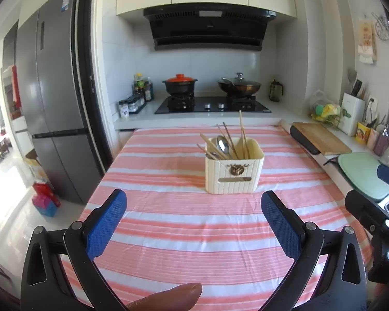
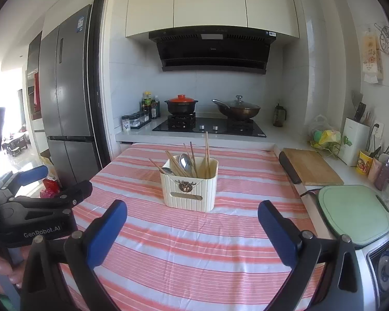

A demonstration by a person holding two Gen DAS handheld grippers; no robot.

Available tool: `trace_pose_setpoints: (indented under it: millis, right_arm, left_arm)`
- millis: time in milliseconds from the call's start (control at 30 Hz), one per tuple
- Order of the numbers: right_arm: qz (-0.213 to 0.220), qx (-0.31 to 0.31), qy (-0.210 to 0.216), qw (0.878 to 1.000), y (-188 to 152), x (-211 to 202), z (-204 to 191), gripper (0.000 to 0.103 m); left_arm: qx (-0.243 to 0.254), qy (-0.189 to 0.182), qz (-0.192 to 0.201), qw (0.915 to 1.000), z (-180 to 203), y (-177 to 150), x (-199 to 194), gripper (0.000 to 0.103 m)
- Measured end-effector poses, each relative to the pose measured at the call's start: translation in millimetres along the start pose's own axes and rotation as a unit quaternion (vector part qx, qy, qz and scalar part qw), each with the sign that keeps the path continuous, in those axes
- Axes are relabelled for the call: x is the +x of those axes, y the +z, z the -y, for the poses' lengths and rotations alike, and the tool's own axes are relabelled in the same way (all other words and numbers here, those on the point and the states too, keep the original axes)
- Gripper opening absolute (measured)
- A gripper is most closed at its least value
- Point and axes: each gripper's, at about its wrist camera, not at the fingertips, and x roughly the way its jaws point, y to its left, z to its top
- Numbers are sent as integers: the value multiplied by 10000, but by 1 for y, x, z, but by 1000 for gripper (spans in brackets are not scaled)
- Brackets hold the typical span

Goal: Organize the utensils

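Note:
A cream ribbed utensil holder (image 1: 233, 173) (image 2: 190, 189) stands upright on the pink-and-white striped tablecloth (image 1: 184, 223) (image 2: 194, 246). Several wooden chopsticks (image 1: 242, 132) (image 2: 207, 150) and metal spoons (image 1: 222, 143) (image 2: 185, 161) stick out of it. My left gripper (image 1: 193, 202) is open over the cloth, short of the holder, nothing between its blue pads. My right gripper (image 2: 192, 211) is also open and empty, just in front of the holder. The right wrist view shows the left gripper's body at the left edge, with a hand beneath it.
Behind the table is a counter with a gas hob (image 1: 212, 105), a red-lidded pot (image 1: 180, 84) and a lidded wok (image 1: 240, 85). A wooden board (image 1: 321, 138) and a green board (image 2: 355, 213) lie on the right counter. A grey fridge (image 1: 57, 98) stands left.

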Motion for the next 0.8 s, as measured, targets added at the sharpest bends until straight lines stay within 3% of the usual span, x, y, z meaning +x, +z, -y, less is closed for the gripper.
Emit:
trace_pose_setpoints:
  millis: [800]
  right_arm:
    - [13,-56,66,10000,3,-7,-8,103]
  left_arm:
    - [12,153,16,9999,-8,-1,-3,103]
